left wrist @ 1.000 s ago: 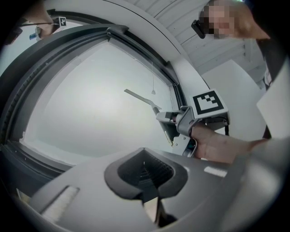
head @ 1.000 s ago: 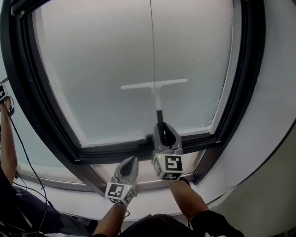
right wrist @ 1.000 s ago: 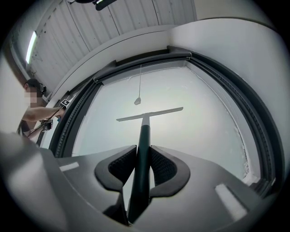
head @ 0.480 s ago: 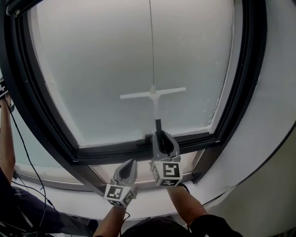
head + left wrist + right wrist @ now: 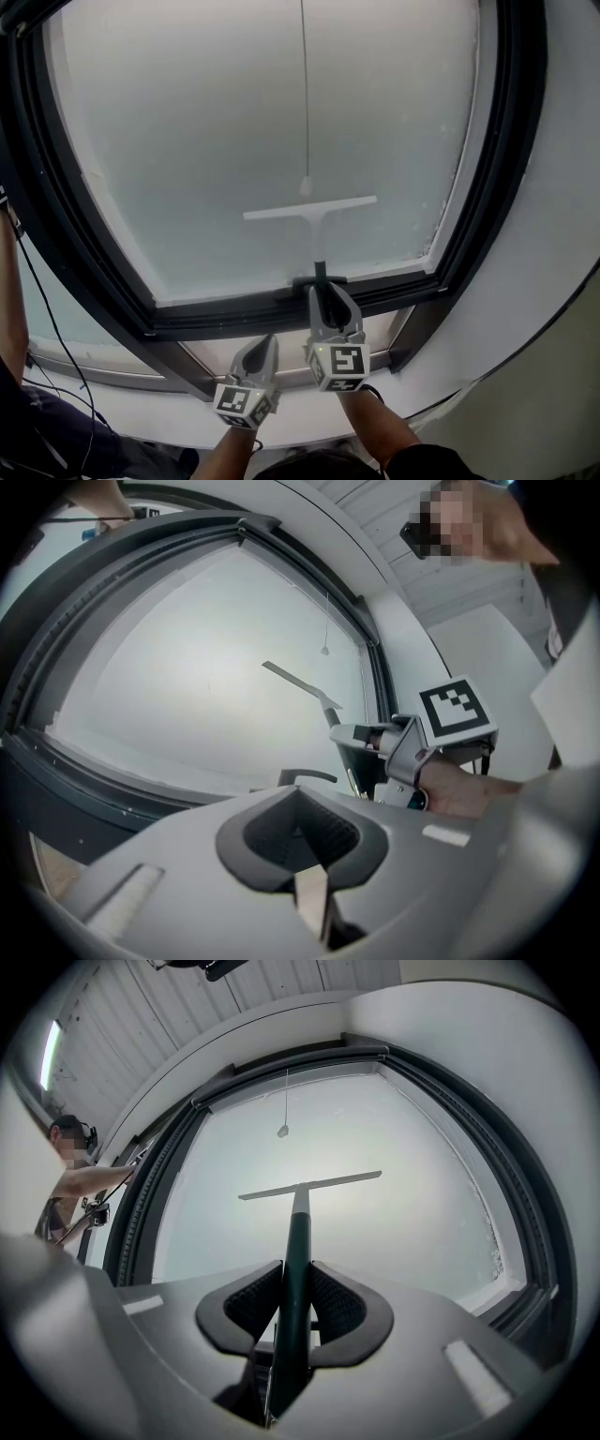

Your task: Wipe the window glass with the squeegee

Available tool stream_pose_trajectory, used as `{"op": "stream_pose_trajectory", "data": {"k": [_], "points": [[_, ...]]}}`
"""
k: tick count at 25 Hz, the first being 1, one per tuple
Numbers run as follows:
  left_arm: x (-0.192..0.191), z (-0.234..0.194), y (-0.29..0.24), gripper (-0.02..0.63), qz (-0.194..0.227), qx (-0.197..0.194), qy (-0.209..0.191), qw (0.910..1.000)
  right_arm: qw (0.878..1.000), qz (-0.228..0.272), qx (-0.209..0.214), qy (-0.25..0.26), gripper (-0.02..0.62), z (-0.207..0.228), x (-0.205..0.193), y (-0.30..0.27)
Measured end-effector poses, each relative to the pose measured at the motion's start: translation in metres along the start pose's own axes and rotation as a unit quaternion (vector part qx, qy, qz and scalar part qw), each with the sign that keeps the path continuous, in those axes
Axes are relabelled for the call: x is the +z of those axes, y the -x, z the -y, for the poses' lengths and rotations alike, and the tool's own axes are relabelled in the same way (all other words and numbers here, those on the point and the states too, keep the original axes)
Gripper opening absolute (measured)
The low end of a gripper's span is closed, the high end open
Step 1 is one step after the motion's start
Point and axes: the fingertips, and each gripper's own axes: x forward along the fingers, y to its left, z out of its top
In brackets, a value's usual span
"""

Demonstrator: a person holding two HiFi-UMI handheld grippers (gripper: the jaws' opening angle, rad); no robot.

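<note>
Clamping the dark handle of the squeegee (image 5: 302, 1188) between its two ribbed pads, the right gripper (image 5: 292, 1297) points up at the window glass (image 5: 234, 122); the handle runs straight out from the jaws, turns pale further up and ends in a long pale blade that lies level across the lower part of the pane. Just above the blade's middle hangs the small weighted end of a thin cord (image 5: 306, 94), which drops down the centre of the glass; below the blade, near the gripper's tips, a dark latch (image 5: 302, 279) sits on the bottom rail of the black frame (image 5: 122, 281). The left gripper (image 5: 262, 349) is held lower and just to the left of the right one – its jaws pressed together on nothing, aimed toward the bottom rail and apart from the glass. A curved white wall (image 5: 553, 234) surrounds the frame on the right; at the far left edge a person (image 5: 80, 1185) reaches an arm up beside the frame – a thin black cable trails down beside that arm.
</note>
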Motion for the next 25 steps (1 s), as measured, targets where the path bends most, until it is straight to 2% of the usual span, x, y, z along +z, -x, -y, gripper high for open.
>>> {"op": "stream_pose_trajectory", "data": {"k": [4,10,16,21,25], "points": [[-0.014,-0.001,-0.001,-0.002,-0.008,0.002,0.010,0.9999,1.000,-0.006,0.003,0.005,0.097,-0.001,-0.008,0.006],[-0.015,0.000,-0.003,-0.002,-0.003,0.001,0.032,0.9995,1.000,-0.013,0.001,-0.010,0.097,-0.002,-0.016,0.013],[-0.017,-0.005,0.000,-0.002,-0.023,0.003,0.001,0.9997,1.000,-0.023,0.000,-0.008,0.097,0.000,-0.029,0.018],[-0.013,-0.012,0.001,-0.002,-0.004,0.012,0.006,0.9999,0.999,-0.031,-0.001,-0.016,0.097,-0.001,-0.038,0.021],[-0.020,-0.013,0.007,-0.002,-0.016,0.012,0.016,0.9997,0.999,-0.041,-0.005,-0.019,0.097,-0.002,-0.048,0.028]]}}
